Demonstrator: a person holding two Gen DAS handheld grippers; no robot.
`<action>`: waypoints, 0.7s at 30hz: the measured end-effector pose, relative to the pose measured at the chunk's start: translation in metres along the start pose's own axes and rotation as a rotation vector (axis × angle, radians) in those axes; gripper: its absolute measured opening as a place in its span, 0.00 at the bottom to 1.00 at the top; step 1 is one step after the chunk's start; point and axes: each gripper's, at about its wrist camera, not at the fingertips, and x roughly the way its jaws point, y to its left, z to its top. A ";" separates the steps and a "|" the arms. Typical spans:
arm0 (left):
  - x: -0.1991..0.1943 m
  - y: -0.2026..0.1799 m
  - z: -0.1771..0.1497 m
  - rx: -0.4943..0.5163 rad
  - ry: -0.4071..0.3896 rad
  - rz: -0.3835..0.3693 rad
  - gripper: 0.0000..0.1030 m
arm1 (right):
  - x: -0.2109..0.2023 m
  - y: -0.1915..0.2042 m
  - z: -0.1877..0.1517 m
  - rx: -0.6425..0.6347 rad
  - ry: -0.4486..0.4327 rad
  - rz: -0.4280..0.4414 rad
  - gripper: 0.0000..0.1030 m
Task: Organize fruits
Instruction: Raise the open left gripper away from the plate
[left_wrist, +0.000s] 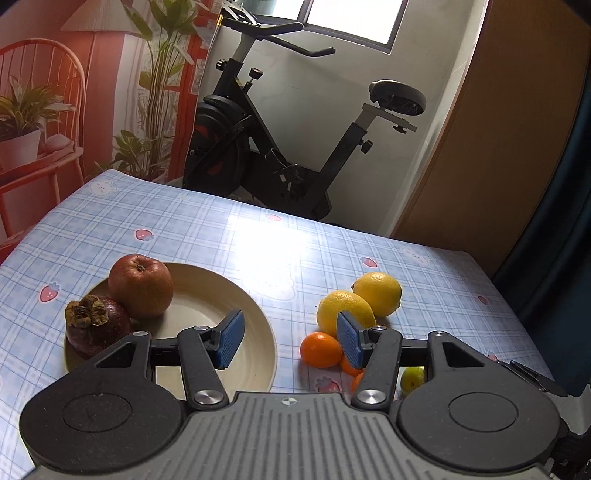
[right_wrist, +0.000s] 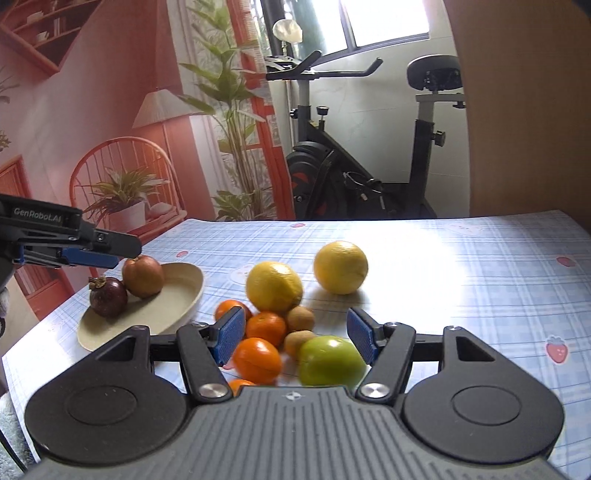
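A cream plate (left_wrist: 229, 295) (right_wrist: 173, 299) on the checked tablecloth holds a red apple (left_wrist: 141, 291) (right_wrist: 143, 277) and a dark mangosteen (left_wrist: 96, 325) (right_wrist: 109, 297). To its right lie two lemons (left_wrist: 378, 293) (right_wrist: 274, 286), several small oranges (left_wrist: 320, 349) (right_wrist: 256, 360), two brown kiwis (right_wrist: 301, 318) and a green apple (right_wrist: 330, 360). My left gripper (left_wrist: 293, 341) hovers open above the gap between plate and fruit pile, holding nothing; in the right wrist view it hangs over the plate (right_wrist: 110, 258). My right gripper (right_wrist: 297, 338) is open above the oranges and green apple, with nothing gripped.
The table (right_wrist: 461, 295) carries a blue plaid cloth with strawberry prints; bare cloth spreads right of the fruit. An exercise bike (left_wrist: 280, 147) stands beyond the far edge. A wooden panel (left_wrist: 498, 147) rises at the right, a printed wall backdrop (right_wrist: 110, 129) at the left.
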 end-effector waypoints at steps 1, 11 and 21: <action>0.003 -0.003 -0.002 -0.003 0.010 -0.007 0.55 | -0.005 -0.009 -0.003 0.027 -0.005 0.000 0.63; 0.010 -0.036 -0.020 0.096 0.045 -0.022 0.55 | -0.024 -0.017 -0.011 0.023 -0.016 0.008 0.63; 0.002 -0.042 -0.036 0.129 0.028 0.001 0.55 | -0.021 -0.009 -0.024 -0.002 -0.015 0.010 0.63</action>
